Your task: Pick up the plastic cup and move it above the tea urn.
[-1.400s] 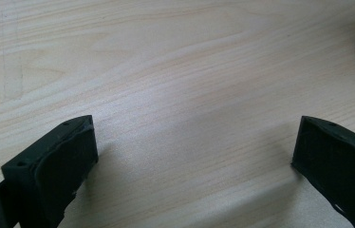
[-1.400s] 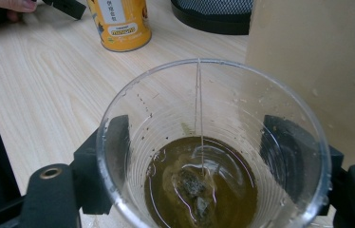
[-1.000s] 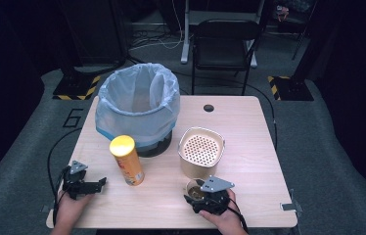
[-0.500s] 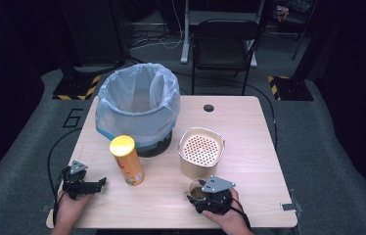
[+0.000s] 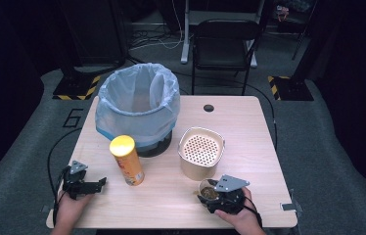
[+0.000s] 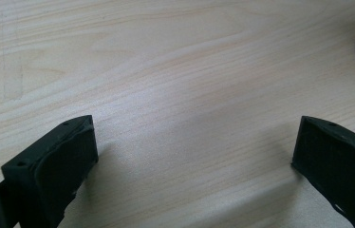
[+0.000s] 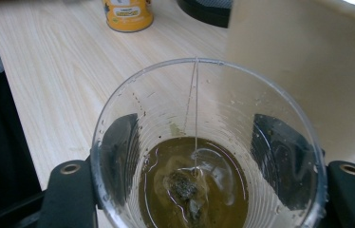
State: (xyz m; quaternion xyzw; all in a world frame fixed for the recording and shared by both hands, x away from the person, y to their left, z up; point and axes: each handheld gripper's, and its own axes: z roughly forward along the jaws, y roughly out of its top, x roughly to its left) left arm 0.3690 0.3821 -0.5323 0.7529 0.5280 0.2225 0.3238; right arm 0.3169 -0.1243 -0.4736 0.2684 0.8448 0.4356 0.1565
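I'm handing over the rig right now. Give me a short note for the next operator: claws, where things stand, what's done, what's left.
Right claw: jaws have just been closing on the clear cup with tea and a tea bag, beside the strainer canister.
Left claw: open, idle over the table, nothing between the jaws.
Chips can upright in front of the lined bin.
Done: cup grasped. Left: probably emptying the cup into the strainer; keep it level until then.
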